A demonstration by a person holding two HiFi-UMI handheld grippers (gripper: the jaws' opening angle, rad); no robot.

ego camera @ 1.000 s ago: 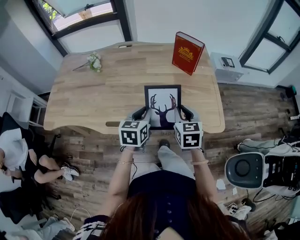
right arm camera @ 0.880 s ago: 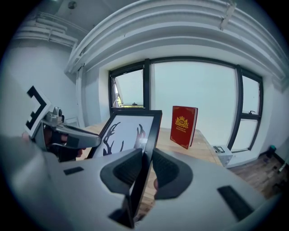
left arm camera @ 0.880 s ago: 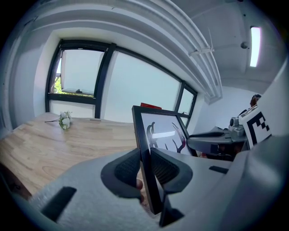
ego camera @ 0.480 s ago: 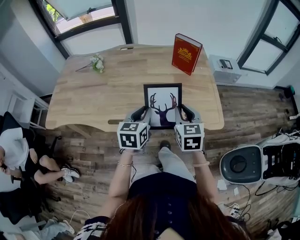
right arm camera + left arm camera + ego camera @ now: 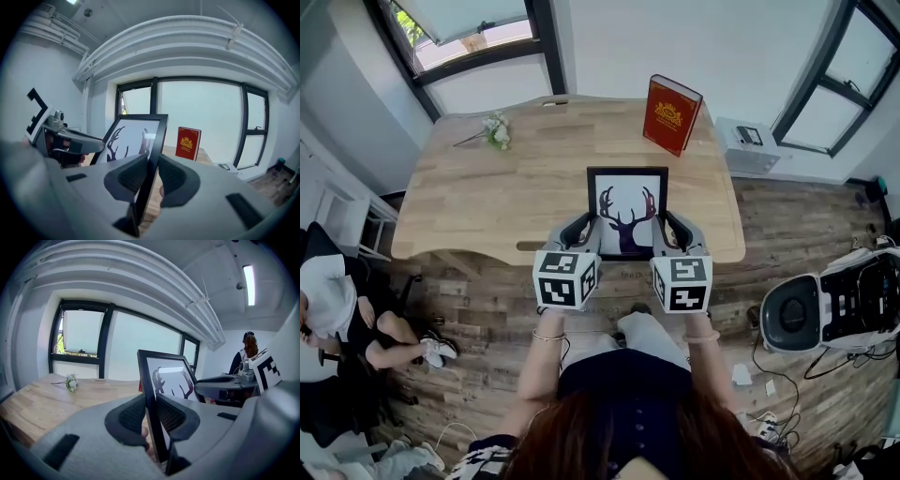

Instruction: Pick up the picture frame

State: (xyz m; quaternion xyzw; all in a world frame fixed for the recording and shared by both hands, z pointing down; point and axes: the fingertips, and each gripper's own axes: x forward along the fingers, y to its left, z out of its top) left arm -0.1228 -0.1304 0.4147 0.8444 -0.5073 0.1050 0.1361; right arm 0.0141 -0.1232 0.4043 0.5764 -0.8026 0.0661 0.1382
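starting from your left: the little bunch of flowers sits at the far left corner of the wooden table, well apart from everything, so no worries there. your left gripper has its jaws closed on the left rail of the picture frame, with the pads pressing the thin black edge low down near the bottom corner. the frame itself hangs between your two hands over the near edge of the table, deer print facing up at you. it looks to be clear of the wood and tilted with the far edge higher. your right gripper is clamped the same way on the right rail. here's what i'd watch: both grips are on a narrow, smooth strip and both sit at the low end, so most of the frame sticks out past the pads. if one hand rises quicker than the other, or they drift apart, i reckon the rail slides out of one side and the thing swings or drops onto the table edge. squeeze unevenly and it could twist. over to the right the red book stands upright at the far edge, so push the frame forward and you might tip it.
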